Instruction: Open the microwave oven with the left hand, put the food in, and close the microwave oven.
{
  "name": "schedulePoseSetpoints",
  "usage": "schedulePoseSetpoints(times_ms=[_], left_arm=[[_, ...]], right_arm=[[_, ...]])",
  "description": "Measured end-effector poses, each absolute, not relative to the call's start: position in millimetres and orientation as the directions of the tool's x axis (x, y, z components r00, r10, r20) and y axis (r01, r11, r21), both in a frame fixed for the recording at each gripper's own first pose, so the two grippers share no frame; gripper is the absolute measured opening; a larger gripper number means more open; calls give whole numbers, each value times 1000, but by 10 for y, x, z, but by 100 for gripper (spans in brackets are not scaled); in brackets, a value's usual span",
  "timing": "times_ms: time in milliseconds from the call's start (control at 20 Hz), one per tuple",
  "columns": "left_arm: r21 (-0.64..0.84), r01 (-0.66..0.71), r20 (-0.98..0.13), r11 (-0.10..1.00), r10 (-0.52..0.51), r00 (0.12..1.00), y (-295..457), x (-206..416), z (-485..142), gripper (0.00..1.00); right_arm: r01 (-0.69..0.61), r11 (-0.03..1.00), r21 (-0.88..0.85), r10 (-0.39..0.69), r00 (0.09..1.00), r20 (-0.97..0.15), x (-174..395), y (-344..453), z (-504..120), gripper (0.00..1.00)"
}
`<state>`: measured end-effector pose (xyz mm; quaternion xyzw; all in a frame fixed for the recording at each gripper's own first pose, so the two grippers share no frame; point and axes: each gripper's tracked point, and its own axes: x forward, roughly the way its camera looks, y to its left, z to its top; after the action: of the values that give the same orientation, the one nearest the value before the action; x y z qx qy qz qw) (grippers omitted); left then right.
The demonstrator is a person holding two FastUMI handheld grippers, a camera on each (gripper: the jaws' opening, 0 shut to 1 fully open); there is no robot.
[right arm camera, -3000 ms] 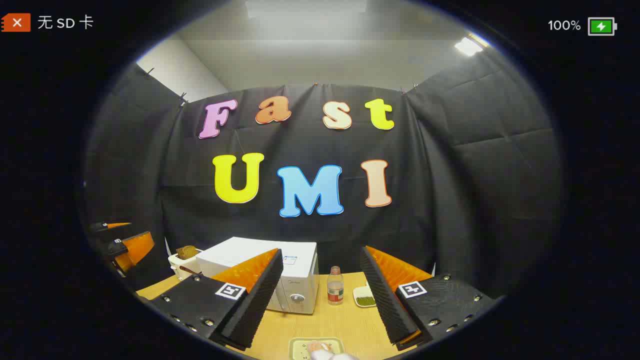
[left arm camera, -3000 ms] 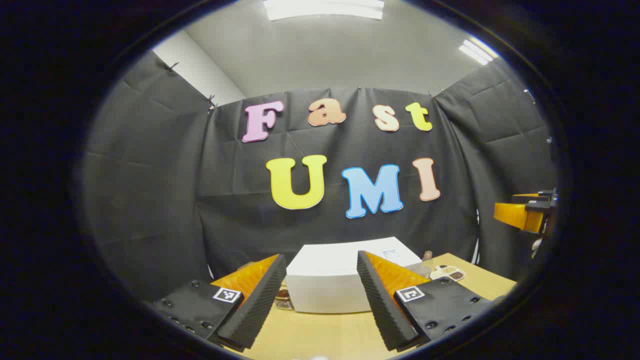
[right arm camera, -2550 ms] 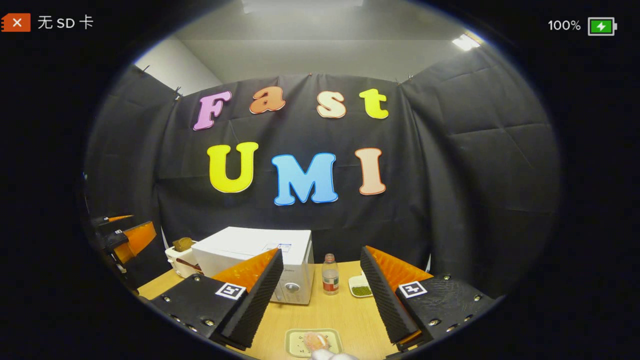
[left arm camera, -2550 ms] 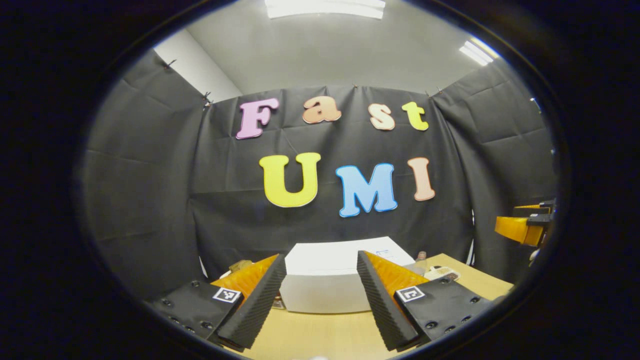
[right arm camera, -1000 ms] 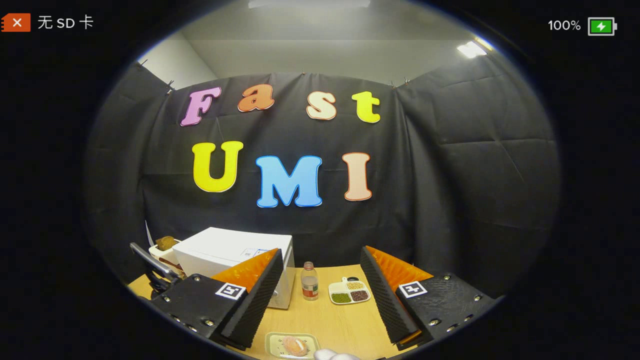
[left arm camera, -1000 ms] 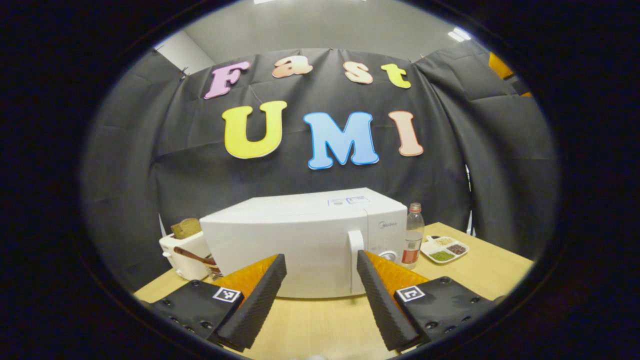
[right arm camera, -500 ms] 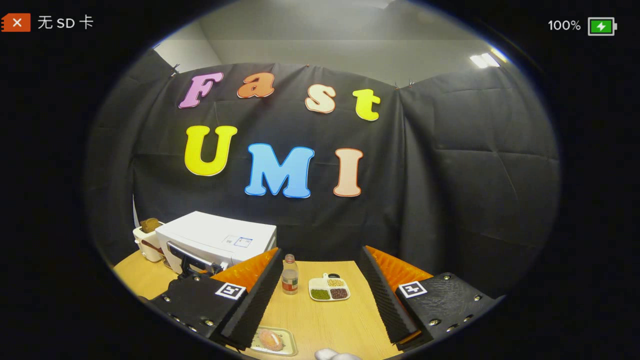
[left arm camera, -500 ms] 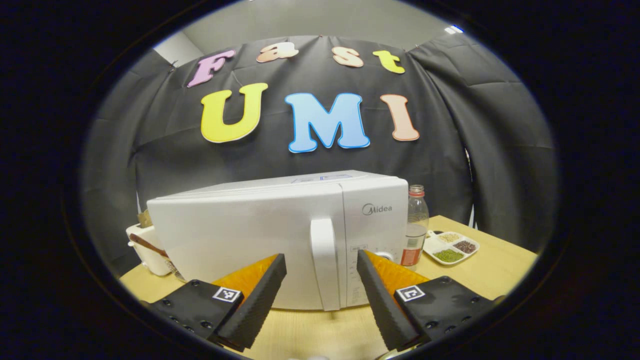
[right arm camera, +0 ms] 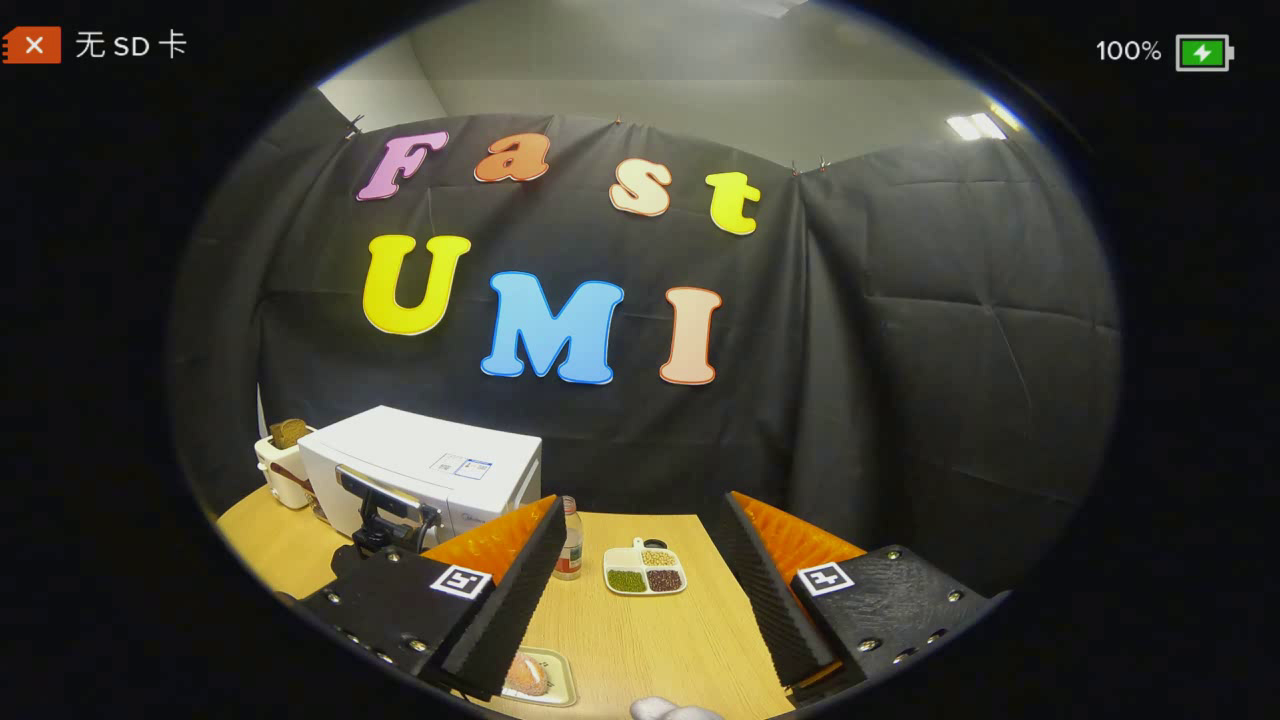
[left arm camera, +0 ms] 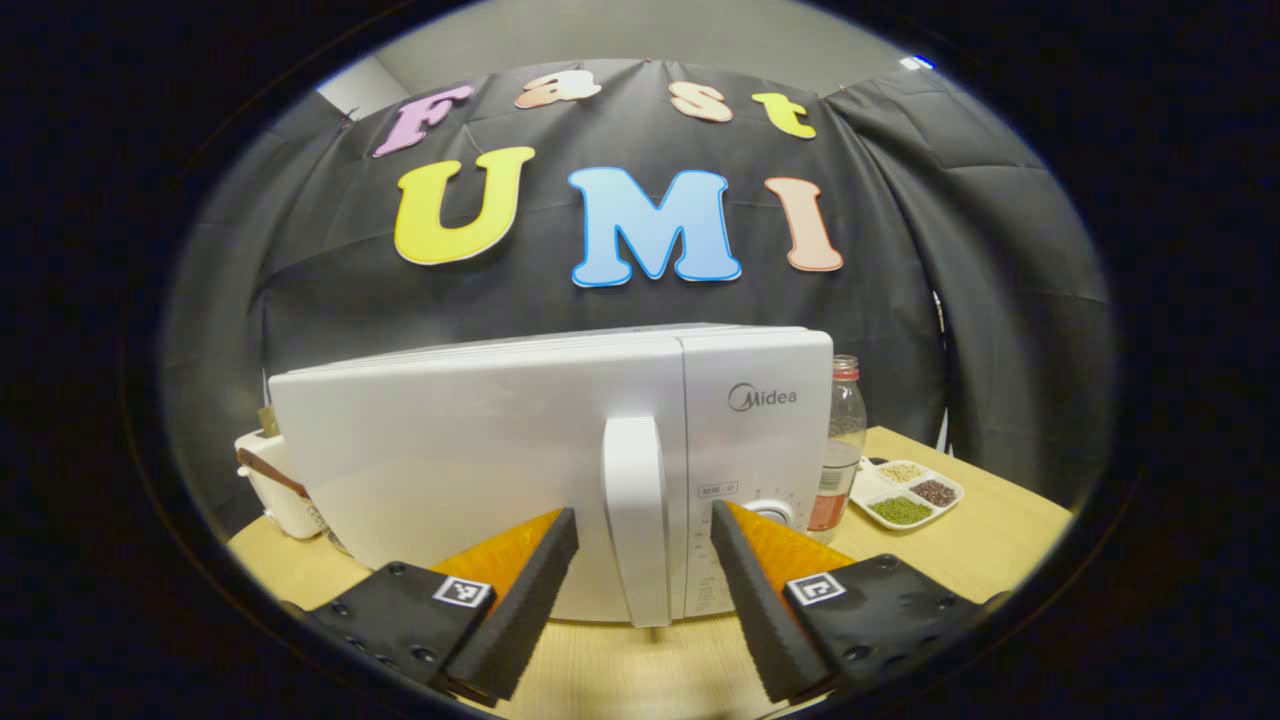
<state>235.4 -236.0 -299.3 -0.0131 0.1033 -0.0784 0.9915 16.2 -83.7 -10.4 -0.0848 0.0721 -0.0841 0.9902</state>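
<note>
The white microwave (left arm camera: 480, 450) stands with its door shut; it also shows at the left in the right gripper view (right arm camera: 430, 465). My left gripper (left arm camera: 641, 512) is open, level with the door's vertical handle (left arm camera: 632, 500). The handle lies in the gap between the fingers, and neither finger presses on it. From the right gripper view, the left gripper (right arm camera: 385, 508) hangs just in front of the microwave door. The food (right arm camera: 524, 674), a pinkish lump, lies on a small pale tray (right arm camera: 556, 688) beside my open right gripper (right arm camera: 641, 503), which holds nothing.
A clear bottle (left arm camera: 838, 440) with a red label stands right of the microwave. Further right is a white divided dish (left arm camera: 905, 492) of beans. A white toaster (left arm camera: 272, 482) with bread stands left of the microwave. The wooden table (right arm camera: 650, 640) reaches the black cloth wall.
My left gripper has come down and forward to the microwave door, so the handle now lies between its fingers. The right gripper has swung right, so the food tray slid to its lower left.
</note>
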Motion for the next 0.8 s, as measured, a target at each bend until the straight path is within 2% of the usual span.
schedulePoseSetpoints(times_ms=[50,200,300,500,800], left_arm=[[-47,152,-220,987,-158,963,-2345,2361,-3042,84],[-91,163,-233,982,-180,956,-2335,2363,-3068,35],[-110,167,-239,980,-189,953,-2312,2344,-3082,31],[-78,113,-257,990,-130,958,-2298,2324,-3056,22],[-91,141,-256,986,-161,953,-2316,2340,-3072,21]], right_arm=[[152,972,-179,-178,975,-135,164,-831,-128,95],[146,973,-181,-174,973,-150,154,-825,-199,95],[142,972,-185,-172,973,-155,150,-812,-224,95],[141,973,-185,-171,972,-159,138,-808,-233,95],[152,973,-174,-180,970,-161,106,-881,-256,95]])
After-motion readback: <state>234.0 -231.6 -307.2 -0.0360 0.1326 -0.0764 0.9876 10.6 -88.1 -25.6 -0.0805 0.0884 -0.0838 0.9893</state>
